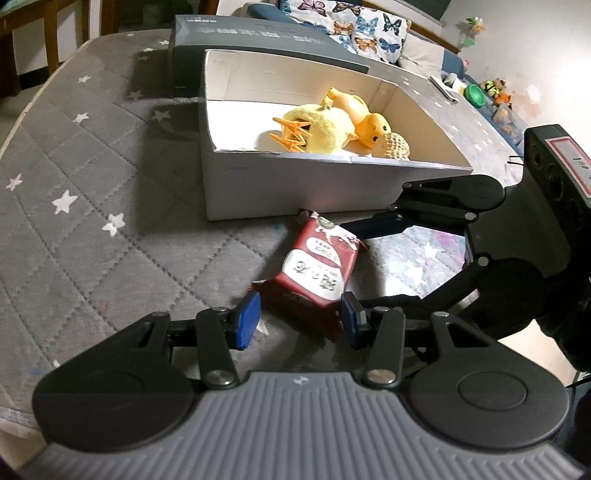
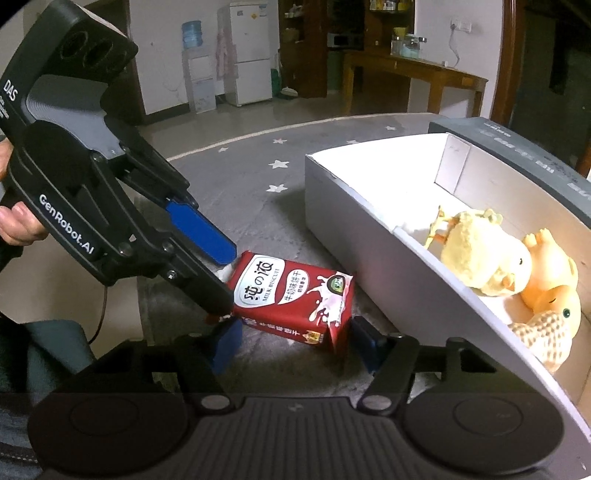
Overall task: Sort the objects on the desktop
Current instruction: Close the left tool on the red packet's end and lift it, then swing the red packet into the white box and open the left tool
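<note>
A red milk biscuit packet point(image 1: 317, 269) lies on the grey star-patterned table cover in front of a white open box point(image 1: 258, 184). The packet also shows in the right wrist view point(image 2: 291, 299). My left gripper point(image 1: 299, 323) is open, its blue pads on either side of the packet's near end. My right gripper point(image 2: 295, 345) is open around the packet's other end; it shows in the left wrist view point(image 1: 373, 266). The left gripper shows in the right wrist view point(image 2: 221, 273). In the box point(image 2: 351, 229) lie a yellow plush chick point(image 1: 321, 129), an orange rubber duck point(image 1: 365, 122) and a knitted peanut-like toy point(image 1: 395, 146).
A dark grey box lid point(image 1: 258, 37) lies behind the white box. A butterfly-print cushion point(image 1: 369, 29) and small toys sit beyond the table. A wooden table point(image 2: 406, 74) and a fridge point(image 2: 247, 51) stand in the room behind.
</note>
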A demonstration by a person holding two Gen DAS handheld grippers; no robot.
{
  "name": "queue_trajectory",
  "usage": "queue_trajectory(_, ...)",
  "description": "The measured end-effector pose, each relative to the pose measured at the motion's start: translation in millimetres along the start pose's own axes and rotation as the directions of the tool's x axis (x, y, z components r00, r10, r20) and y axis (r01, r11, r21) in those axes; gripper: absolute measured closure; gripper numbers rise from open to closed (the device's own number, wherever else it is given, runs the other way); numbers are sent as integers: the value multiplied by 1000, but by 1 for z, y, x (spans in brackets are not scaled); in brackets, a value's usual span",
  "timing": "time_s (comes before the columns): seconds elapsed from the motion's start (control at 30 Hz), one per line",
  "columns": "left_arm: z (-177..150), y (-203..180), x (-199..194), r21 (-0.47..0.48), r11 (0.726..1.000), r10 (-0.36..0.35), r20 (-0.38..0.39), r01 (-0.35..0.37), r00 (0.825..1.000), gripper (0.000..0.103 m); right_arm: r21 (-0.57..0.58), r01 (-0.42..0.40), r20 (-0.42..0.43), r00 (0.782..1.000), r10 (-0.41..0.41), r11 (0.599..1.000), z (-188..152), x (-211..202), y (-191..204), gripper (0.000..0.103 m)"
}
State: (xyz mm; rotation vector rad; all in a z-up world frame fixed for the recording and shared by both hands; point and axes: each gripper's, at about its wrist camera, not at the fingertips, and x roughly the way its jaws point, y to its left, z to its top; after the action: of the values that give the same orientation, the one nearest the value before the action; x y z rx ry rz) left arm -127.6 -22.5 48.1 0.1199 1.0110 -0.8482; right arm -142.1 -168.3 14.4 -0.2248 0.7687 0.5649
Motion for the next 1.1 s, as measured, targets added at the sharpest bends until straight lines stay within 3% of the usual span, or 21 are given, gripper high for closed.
queue_trajectory(0.57,6,1,6,-29,999,-23,10,24,1000,55,22,16,15,1000,-16,1000,-3,-3,4,46)
queue_trajectory(0.87,9,3,10,-50,998,-29,10,29,1000,55,22,23,26,999,-24,999,-4,-4,3,44)
queue_trajectory(1.1,12,-4,-5,-30,999,-35,40,36,999,55,44,17,42,999,-19,999,-1,-11,5,48)
